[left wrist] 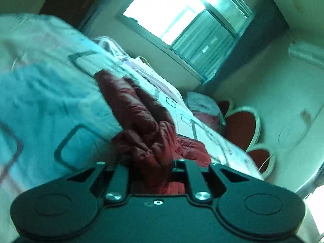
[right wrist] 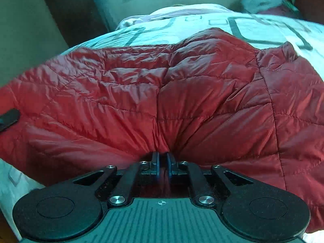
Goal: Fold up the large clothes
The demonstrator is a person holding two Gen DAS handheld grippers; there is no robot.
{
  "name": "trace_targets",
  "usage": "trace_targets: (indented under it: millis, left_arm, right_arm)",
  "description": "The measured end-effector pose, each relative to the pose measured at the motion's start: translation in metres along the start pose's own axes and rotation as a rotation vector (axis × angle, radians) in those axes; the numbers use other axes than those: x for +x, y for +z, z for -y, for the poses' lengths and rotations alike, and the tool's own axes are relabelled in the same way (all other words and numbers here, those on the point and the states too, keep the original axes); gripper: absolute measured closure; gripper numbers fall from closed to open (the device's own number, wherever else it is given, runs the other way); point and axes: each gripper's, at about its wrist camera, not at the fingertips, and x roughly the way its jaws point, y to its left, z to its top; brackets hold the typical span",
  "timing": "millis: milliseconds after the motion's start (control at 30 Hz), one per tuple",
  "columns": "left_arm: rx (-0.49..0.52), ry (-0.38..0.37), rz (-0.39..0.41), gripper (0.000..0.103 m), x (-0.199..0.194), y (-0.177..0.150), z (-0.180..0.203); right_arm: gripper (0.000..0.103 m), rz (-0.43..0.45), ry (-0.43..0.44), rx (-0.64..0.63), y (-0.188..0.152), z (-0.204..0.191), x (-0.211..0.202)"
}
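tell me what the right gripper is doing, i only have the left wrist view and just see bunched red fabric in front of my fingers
Observer: The right gripper has its fingers closed on a pinch of the red puffer jacket; creases fan out from that spot.
Operator: is the jacket spread out or balled up on that side
Observer: Mostly spread out there, a broad quilted panel lying across the patterned bedspread.
Operator: can you see my gripper from there
Observer: Possibly. A dark object shows at the far left edge on the jacket, but too little of it to say what it is.
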Motion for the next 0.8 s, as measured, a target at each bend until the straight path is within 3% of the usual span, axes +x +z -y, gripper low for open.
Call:
trace_targets:
  millis: [133, 233, 367, 567, 800]
  left_arm:
    - [0.032, 0.005, -0.018, 0.09, 0.004, 0.007, 0.004]
    - [0.036, 0.003, -0.025, 0.09, 0.003, 0.006, 0.003]
    - [0.077, -0.024, -0.044, 0.09, -0.005, 0.003, 0.013]
    - [0.256, -0.07, -0.049, 0.09, -0.001, 0.002, 0.058]
    - [0.331, -0.18, -0.12, 0.09, 0.02, -0.006, 0.101]
  right_arm:
    - [0.093, 0.089, 0.041, 0.087, 0.0, 0.008, -0.046]
    - [0.093, 0.071, 0.068, 0.105, -0.011, 0.008, -0.064]
    - [0.094, -0.064, 0.071, 0.116, -0.026, 0.001, -0.023]
    - [0.096, -0.069, 0.094, 0.11, -0.022, 0.003, -0.018]
    - [0.097, -0.078, 0.148, 0.198, -0.023, 0.016, -0.017]
